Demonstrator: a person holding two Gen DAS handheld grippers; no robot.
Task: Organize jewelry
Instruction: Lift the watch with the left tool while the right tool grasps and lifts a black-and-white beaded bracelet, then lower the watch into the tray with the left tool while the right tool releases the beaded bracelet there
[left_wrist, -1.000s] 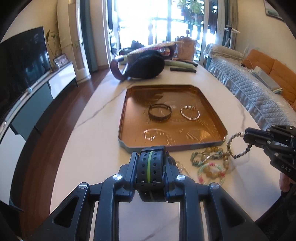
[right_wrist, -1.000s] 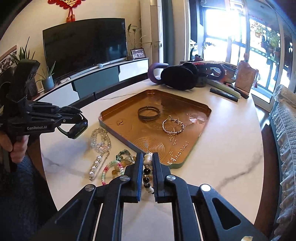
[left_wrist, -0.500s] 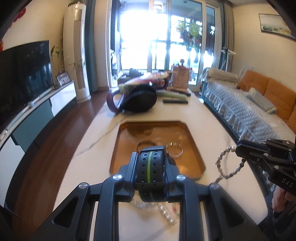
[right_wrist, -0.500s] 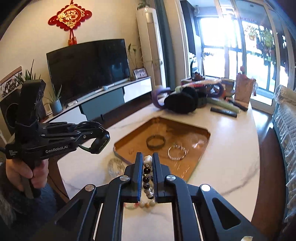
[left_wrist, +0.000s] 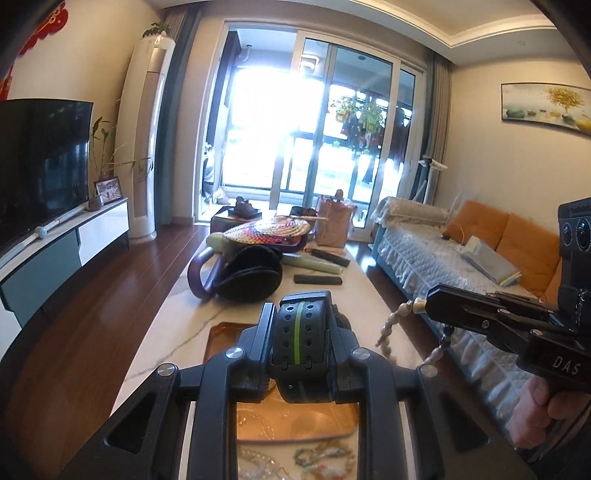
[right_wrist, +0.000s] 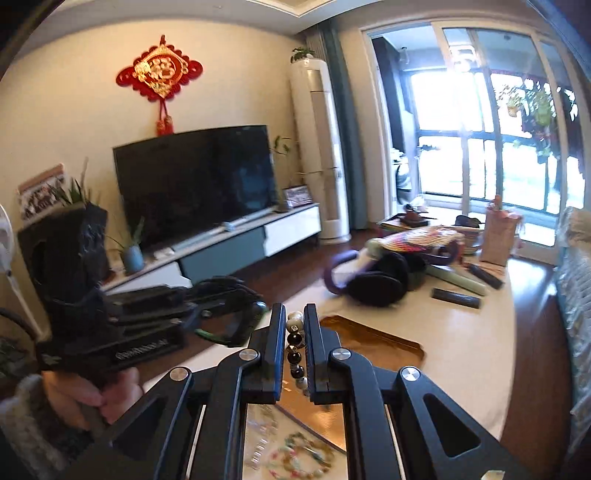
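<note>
Above the desk (left_wrist: 177, 314) we hold two pieces: left hand-held gripper (left_wrist: 301, 332) clamps one black wristband (left_wrist: 299, 339), right hand-held gripper (right_wrist: 295, 341) pinches one beaded bracelet (right_wrist: 295, 349).

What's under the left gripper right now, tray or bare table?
Under the left gripper, shut on the black wristband, the copper tray shows between its arms, with loose bead bracelets on the table beside its near rim. The gripper body hides most of the tray.

Bare marble table (right_wrist: 461, 332) right of tray (right_wrist: 373, 341), earmuffs (left_wrist: 249, 277) and remote (left_wrist: 317, 279) crowding far end
</note>
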